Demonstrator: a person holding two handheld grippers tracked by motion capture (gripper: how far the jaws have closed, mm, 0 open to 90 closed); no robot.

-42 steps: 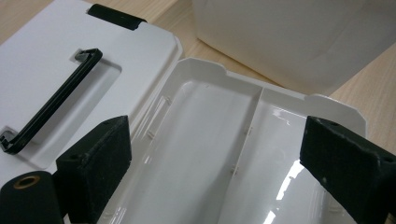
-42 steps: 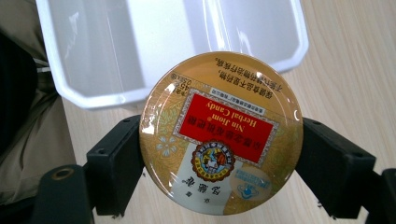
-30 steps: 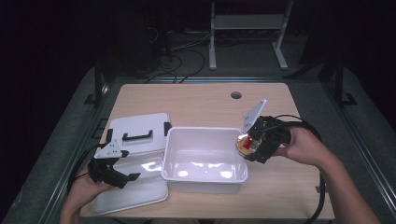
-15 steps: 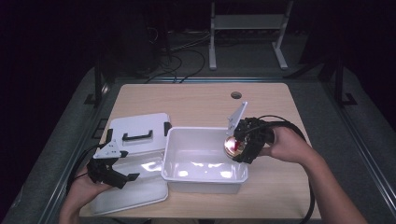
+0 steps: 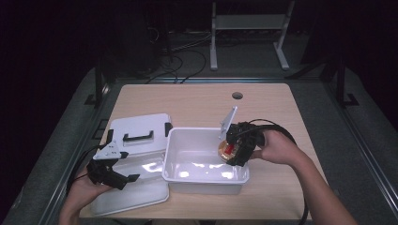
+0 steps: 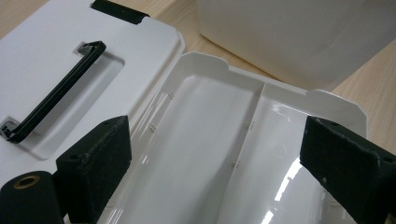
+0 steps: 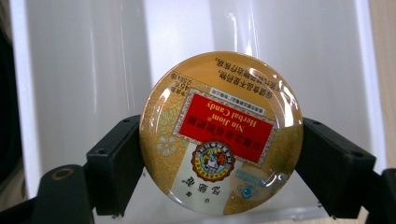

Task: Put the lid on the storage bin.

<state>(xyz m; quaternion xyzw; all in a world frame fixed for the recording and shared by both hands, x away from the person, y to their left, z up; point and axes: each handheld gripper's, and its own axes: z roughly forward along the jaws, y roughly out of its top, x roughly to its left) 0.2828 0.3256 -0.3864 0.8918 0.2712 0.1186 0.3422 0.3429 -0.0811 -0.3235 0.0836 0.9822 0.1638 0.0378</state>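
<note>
Right gripper (image 5: pixel 233 152) pinches a round candy tin (image 7: pixel 221 133) by its rim, above the white bin (image 5: pixel 197 176); left gripper (image 5: pixel 111 169) (jaws wide) hovers over the tray (image 6: pixel 224 154). Risk: smooth rim slipping, tin dropping askew.

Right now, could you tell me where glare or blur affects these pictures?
High view: dark surroundings, bright glare patches on the white bin floor. Right gripper view: sheen on the candy tin, label still readable. Left gripper view: reflections streak the glossy tray; the near jaws look soft.

"Nin Jiom Herbal Candy" on tin (image 7: pixel 221 133)
</note>
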